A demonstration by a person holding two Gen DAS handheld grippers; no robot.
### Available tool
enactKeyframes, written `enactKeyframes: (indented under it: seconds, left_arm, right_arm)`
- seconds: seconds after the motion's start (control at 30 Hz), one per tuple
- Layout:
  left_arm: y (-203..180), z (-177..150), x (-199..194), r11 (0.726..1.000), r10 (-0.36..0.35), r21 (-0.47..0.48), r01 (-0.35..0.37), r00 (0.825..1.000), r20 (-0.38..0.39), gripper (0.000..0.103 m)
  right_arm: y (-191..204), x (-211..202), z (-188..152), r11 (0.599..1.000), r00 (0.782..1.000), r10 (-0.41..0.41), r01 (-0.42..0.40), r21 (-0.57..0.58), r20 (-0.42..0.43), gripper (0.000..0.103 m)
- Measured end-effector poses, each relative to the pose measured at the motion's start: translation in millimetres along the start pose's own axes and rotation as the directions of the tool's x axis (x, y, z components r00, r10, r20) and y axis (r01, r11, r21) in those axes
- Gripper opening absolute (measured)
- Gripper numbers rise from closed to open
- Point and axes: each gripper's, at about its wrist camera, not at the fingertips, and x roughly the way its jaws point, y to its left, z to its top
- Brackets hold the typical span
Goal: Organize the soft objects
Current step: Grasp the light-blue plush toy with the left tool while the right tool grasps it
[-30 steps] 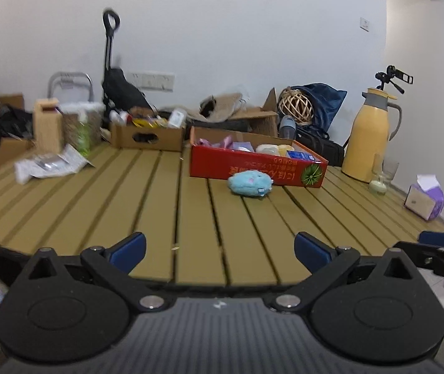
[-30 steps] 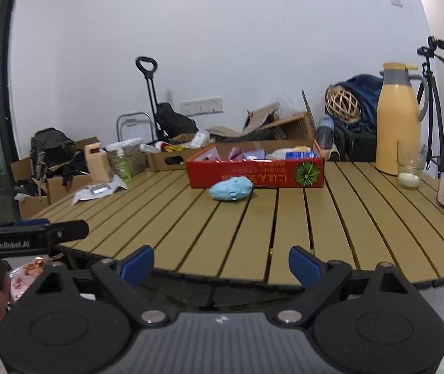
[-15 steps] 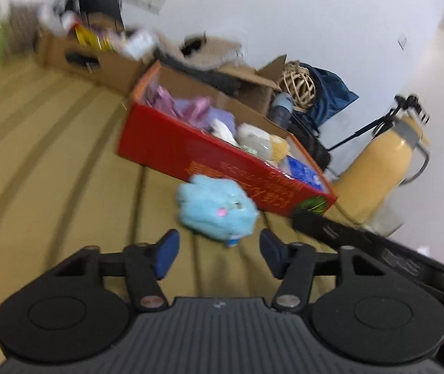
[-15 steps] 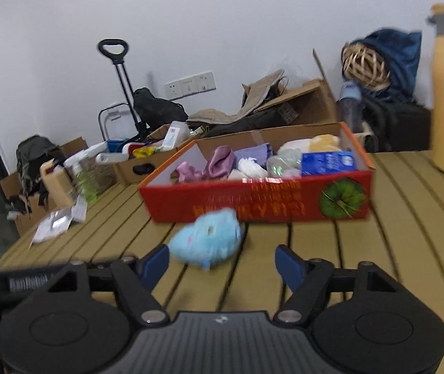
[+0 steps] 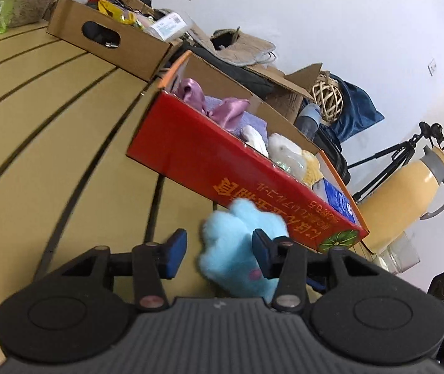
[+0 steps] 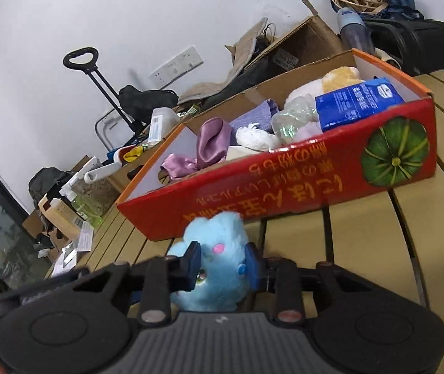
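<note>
both grippers have closed in from the near edge of the table since a second ago, when the blue plush toy sat well ahead of them; now it fills the space at their fingertips. the toy lies on the slats just in front of the long wall of the red box, touching or nearly touching it.

the right gripper has its blue pads pressed into both sides of the toy's face, grasping it. the left gripper is parted: its right pad rests against the fur, while the left pad stands clear with slats showing in the gap, so it holds nothing.

risks, as i judge them: two tools crowd one small toy, and the left's fingers could knock the right's or drag the plush out of a shallow pinch. the fur compresses easily, so a grip on fluff alone may slip on lifting. the box wall is close; a low carry could catch its rim and shove the box or disturb the purple cloth and blue packet already inside.
</note>
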Motion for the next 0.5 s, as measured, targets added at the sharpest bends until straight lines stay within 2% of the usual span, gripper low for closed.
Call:
enactKeyframes:
  seconds: [0.03, 0.07, 0.3, 0.4, 0.5]
  left_arm:
    - [-1.0, -0.1, 3.6, 1.0, -0.012, 0.003, 0.013, 1.0, -0.006, 0.046]
    - [-1.3, -0.6, 6.4, 1.0, -0.027, 0.004, 0.027, 1.0, -0.013, 0.038]
    - [-1.5, -6.7, -3.7, 0.999, -0.044, -0.016, 0.044, 0.999, -0.005, 0.035]
    - [-10.5, -15.7, -32.7, 0.998, -0.07, 0.007, 0.069, 0.997, 0.029, 0.034]
    - [-25.0, -41.2, -73.6, 0.995, -0.087, 0.055, 0.084, 0.995, 0.053, 0.034]
  right_arm:
    - [1.4, 0.8, -1.6, 1.0, 1.0, 0.008, -0.008, -0.003, -0.005, 0.029]
    - [2.3, 2.6, -1.2, 1.0, 1.0, 0.01, -0.01, -0.01, -0.006, 0.029]
    - [-2.2, -1.3, -3.0, 0.999, 1.0, 0.03, -0.03, 0.02, -0.005, 0.028]
    - [13.4, -17.6, -10.2, 0.999, 1.0, 0.014, -0.014, -0.034, 0.004, 0.028]
    - [28.4, -55.2, -25.3, 0.997, 0.998, 0.032, -0.028, -0.075, 0.053, 0.028]
